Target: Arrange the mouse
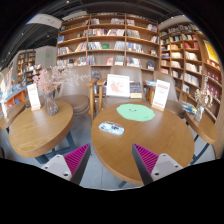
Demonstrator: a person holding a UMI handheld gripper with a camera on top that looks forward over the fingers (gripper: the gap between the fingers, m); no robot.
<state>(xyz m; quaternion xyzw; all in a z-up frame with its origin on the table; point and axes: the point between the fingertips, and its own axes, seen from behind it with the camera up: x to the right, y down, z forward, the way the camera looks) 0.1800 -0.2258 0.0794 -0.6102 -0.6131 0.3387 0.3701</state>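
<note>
Warm wood, pale green, magenta

The round worktop (150, 140) is honey-brown wood; a pale green mat (135, 113) lies at its middle and a dark mouse (112, 128) on a white card near its left edge. The pads (76, 156) are magenta with diagonal ribbing. The shelves (108, 40) are brown, with many-coloured books.

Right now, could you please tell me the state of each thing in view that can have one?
Claw: open, holding nothing, short of the table.
Mouse: lying on the table, untouched.
Green mat: flat, bare, beyond the mouse.
Signs: upright.
</note>
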